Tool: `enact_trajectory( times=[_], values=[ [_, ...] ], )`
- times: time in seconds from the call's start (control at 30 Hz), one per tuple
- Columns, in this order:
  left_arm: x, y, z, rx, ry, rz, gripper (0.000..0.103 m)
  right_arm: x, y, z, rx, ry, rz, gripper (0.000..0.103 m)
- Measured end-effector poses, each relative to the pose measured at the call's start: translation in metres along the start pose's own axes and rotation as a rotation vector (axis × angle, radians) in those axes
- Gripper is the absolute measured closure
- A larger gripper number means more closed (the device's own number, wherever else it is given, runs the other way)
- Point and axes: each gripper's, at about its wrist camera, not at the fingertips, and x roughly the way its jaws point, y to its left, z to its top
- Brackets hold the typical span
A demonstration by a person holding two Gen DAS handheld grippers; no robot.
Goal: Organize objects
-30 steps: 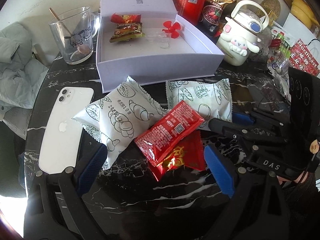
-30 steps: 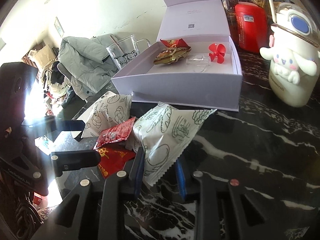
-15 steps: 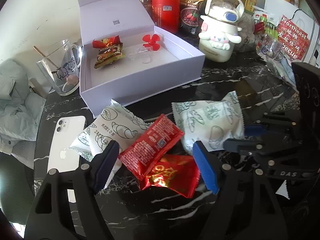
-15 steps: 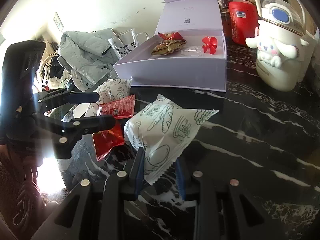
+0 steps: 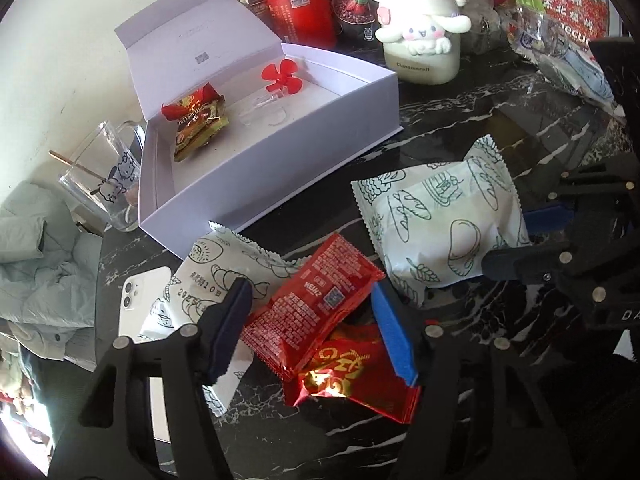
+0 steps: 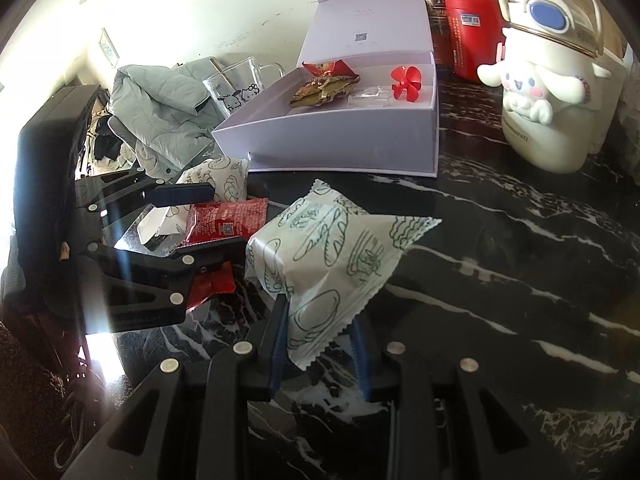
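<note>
My left gripper [image 5: 312, 324] is open, its jaws standing either side of a red Heinz sachet [image 5: 308, 308] that lies on a red-gold foil packet [image 5: 360, 380]. My right gripper [image 6: 318, 332] is shut on the corner of a white bread packet [image 6: 336, 256], also in the left wrist view [image 5: 444, 224]. A second white bread packet [image 5: 216, 280] lies under the left finger. An open white box [image 5: 280, 152] behind holds a gold-red snack [image 5: 196, 124] and a red propeller [image 5: 280, 76].
A white phone [image 5: 136, 304] lies at the left on the black marble table [image 6: 500, 280]. A glass mug [image 5: 104, 176] stands by the box. A Cinnamoroll bottle [image 6: 552, 92], a red canister [image 5: 300, 12] and snack bags crowd the back. A grey jacket [image 6: 156, 112] hangs at the left.
My left gripper has moved forward so its open jaws now straddle the red sachet. My right gripper has kept its hold on the bread packet and shifted it slightly.
</note>
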Motion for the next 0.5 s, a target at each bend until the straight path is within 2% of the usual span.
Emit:
enact_trajectory(
  times=[0.03, 0.1, 0.13, 0.17, 0.2, 0.23, 0.37, 0.5],
  values=[
    [0.001, -0.004, 0.0, 0.022, 0.0, 0.018, 0.053, 0.0, 0.0, 0.0, 0.0, 0.0, -0.001, 0.074],
    [0.002, -0.007, -0.001, 0.036, 0.008, 0.032, 0.07, 0.0, 0.0, 0.0, 0.001, -0.001, -0.004, 0.074],
    [0.003, -0.007, -0.001, 0.032, 0.015, 0.02, 0.073, 0.0, 0.0, 0.0, 0.001, -0.001, -0.006, 0.074],
    [0.003, -0.005, -0.001, 0.022, 0.021, 0.007, 0.079, -0.001, 0.0, 0.001, 0.002, -0.002, -0.008, 0.074],
    [0.002, -0.003, -0.001, 0.01, 0.026, -0.008, 0.092, -0.001, 0.0, 0.001, 0.002, -0.004, -0.011, 0.074],
    [0.003, -0.001, -0.001, -0.004, 0.036, -0.026, 0.096, -0.002, -0.001, 0.001, 0.002, -0.005, -0.013, 0.074],
    [0.002, 0.007, -0.003, -0.04, 0.037, -0.053, 0.098, -0.002, 0.0, 0.002, -0.002, -0.003, -0.021, 0.074],
    [-0.005, 0.019, -0.003, -0.12, 0.025, -0.174, 0.1, -0.001, 0.003, 0.003, -0.012, 0.004, -0.025, 0.074]
  ],
)
